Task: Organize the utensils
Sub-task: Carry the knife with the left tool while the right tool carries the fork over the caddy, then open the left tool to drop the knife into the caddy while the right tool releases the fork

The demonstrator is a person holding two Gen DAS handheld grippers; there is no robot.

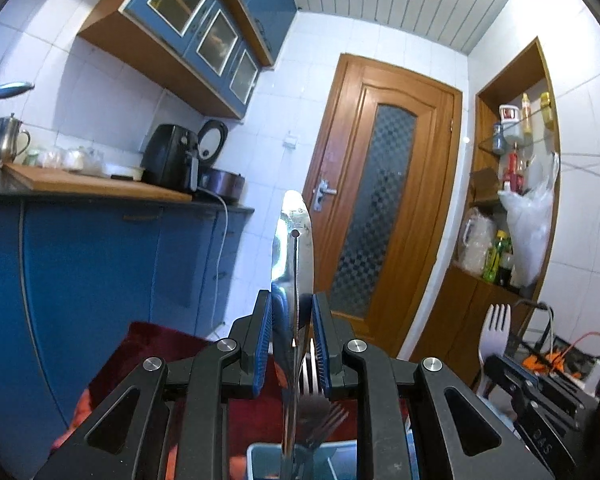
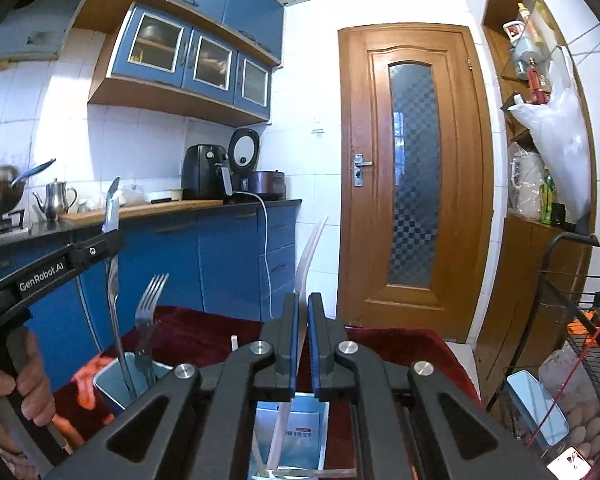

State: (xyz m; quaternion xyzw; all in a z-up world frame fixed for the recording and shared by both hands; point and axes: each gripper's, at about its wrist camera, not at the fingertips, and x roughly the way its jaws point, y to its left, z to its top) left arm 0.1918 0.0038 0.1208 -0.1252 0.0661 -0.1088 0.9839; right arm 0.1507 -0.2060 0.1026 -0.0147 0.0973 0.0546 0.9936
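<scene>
My left gripper [image 1: 293,344] is shut on a steel knife [image 1: 294,252], held upright with its lower end in a light blue holder [image 1: 260,456] that also holds a metal fork [image 1: 324,420]. In the right wrist view the knife [image 2: 112,208], the fork [image 2: 148,312] and that holder [image 2: 112,384] show at left. My right gripper [image 2: 303,344] is shut on a white plastic fork [image 2: 310,256], held upright above a second light blue holder [image 2: 296,436]. The white fork also shows in the left wrist view [image 1: 494,332].
A dark red cloth [image 2: 204,332] covers the table under the holders. A blue counter [image 2: 220,248] with an air fryer [image 2: 206,170] stands behind. A wooden door [image 2: 412,176] is ahead. A black wire basket [image 2: 580,320] is at right.
</scene>
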